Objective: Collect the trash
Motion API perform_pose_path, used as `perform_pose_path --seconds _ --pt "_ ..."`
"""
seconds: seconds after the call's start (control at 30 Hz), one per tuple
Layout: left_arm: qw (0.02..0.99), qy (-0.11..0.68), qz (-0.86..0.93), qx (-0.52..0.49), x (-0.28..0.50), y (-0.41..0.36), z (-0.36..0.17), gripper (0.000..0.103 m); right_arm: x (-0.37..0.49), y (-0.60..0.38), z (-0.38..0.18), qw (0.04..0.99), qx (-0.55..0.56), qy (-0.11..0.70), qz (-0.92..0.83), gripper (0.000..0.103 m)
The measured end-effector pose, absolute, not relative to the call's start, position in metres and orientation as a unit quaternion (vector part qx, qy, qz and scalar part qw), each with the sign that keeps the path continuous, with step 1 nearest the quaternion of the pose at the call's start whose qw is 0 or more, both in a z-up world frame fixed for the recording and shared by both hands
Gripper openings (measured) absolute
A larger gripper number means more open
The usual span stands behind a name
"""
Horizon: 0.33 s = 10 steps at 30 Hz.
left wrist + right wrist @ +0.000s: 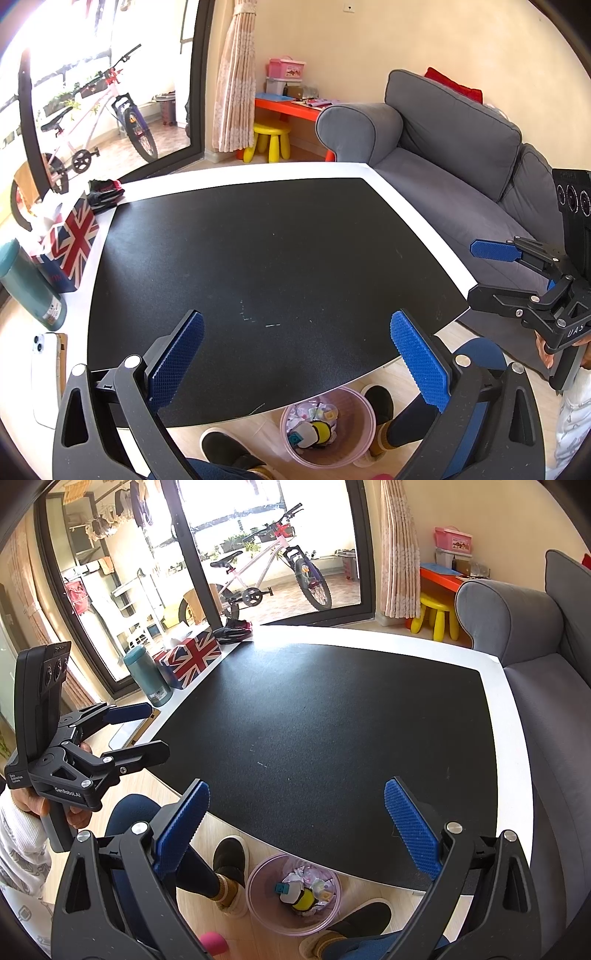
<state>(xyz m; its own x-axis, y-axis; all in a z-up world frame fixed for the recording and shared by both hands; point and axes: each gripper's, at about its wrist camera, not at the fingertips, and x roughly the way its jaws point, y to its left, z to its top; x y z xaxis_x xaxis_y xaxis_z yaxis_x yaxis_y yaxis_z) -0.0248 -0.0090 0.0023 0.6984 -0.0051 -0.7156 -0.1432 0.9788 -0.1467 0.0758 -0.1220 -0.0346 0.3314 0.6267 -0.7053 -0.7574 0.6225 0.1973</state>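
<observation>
Both grippers, left gripper (295, 363) and right gripper (297, 832), are hovering with fingers spread, empty; the bin (258, 904) is holding light, crushable wrappers, best pinched gently at an edge.

pink bin (258, 893) on floor, wrappers & trash (303, 895) inside

The bin (291, 893) stood on the floor at the table's (509, 760) near edge between my two feet, with trash (303, 895) in it, while the flag box (192, 657), bottle (147, 675) and phone (44, 373) lay along the table's left side and the sofa (461, 158) sat to its right.
</observation>
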Motion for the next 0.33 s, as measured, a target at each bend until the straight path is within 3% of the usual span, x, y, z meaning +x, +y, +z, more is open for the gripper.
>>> perform_pose_path --seconds 0.33 --pt "0.918 0.384 0.037 -0.088 -0.0236 -0.0092 0.0041 0.097 0.0756 -0.1222 -0.0348 0.812 -0.084 0.391 0.426 0.094"
